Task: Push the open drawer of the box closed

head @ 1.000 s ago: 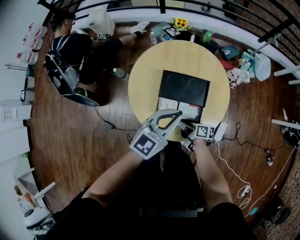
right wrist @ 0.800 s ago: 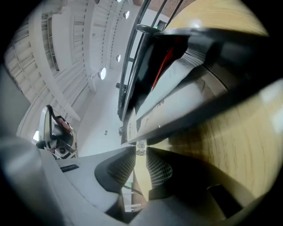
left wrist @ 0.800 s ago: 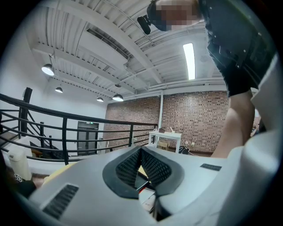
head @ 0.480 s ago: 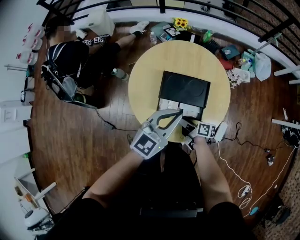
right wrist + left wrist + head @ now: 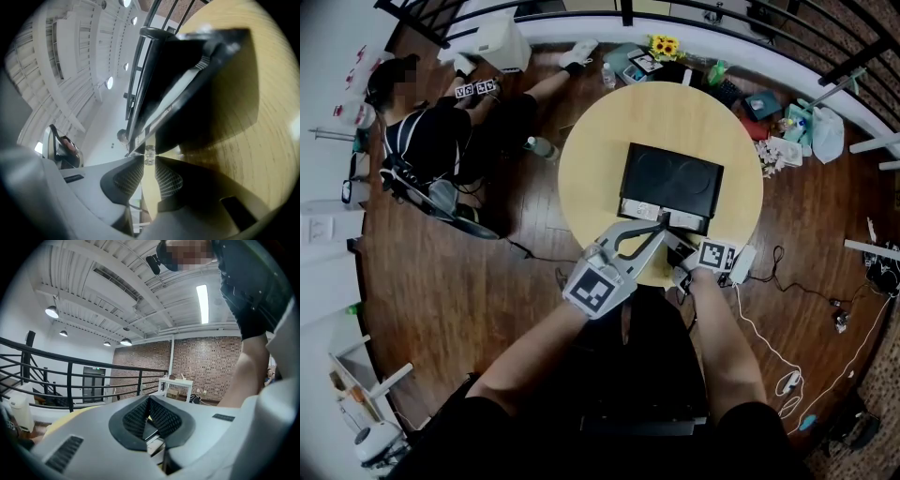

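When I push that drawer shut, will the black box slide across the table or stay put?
The box may slide: nothing visibly anchors it on the smooth table. Its drawer shows white contents, probably adding slight weight.

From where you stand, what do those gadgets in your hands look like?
Both the left gripper and the right gripper are pale grey plastic shells, each carrying a cube of black-and-white square markers. Their fingers have dark ribbed pads. Forearms are bare below dark clothing.
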